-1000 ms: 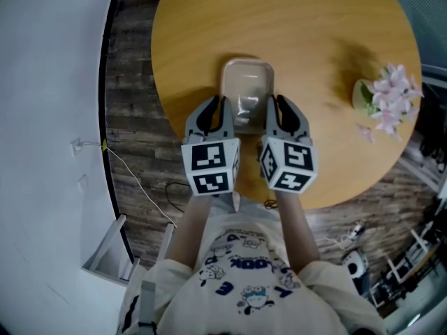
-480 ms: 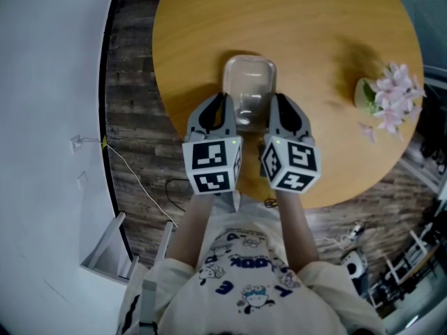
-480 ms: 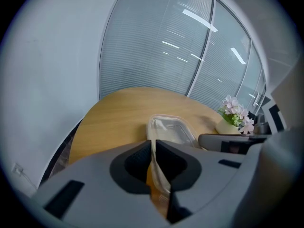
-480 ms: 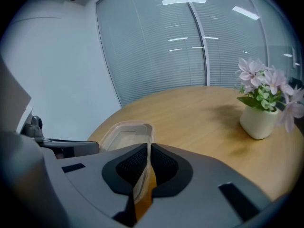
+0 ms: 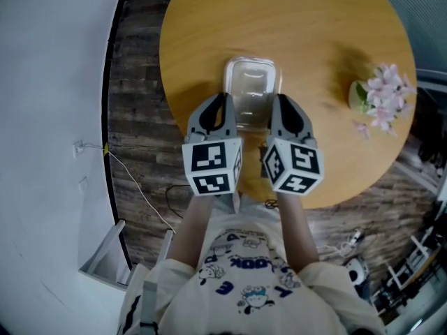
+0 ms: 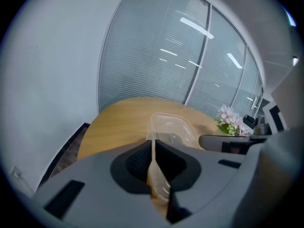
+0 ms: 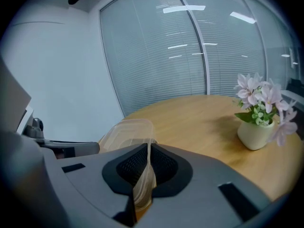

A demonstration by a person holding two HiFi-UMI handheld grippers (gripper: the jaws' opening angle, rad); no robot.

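A clear plastic container [image 5: 251,89] hangs over the round wooden table [image 5: 314,19], held at its near corners by both grippers. My left gripper [image 5: 222,117] is shut on the container's left rim, seen in the left gripper view as a thin clear wall [image 6: 154,160] pinched between the jaws. My right gripper [image 5: 274,117] is shut on the right rim [image 7: 145,175]. The container's open body [image 6: 171,127] stretches away from the jaws in the left gripper view, and the same tub [image 7: 126,132] shows in the right gripper view. It looks empty.
A small white pot of pink flowers [image 5: 380,96] stands on the table at the right [image 7: 259,120]. Glass walls with blinds [image 6: 166,65] rise behind the table. Dark wood floor [image 5: 133,117] with a cable lies left of the table. The person's printed shirt [image 5: 244,285] is below.
The container has lifted with both grippers and the table now sits lower and farther in both gripper views. The flower pot has shifted slightly in the views. Both grips are unchanged.
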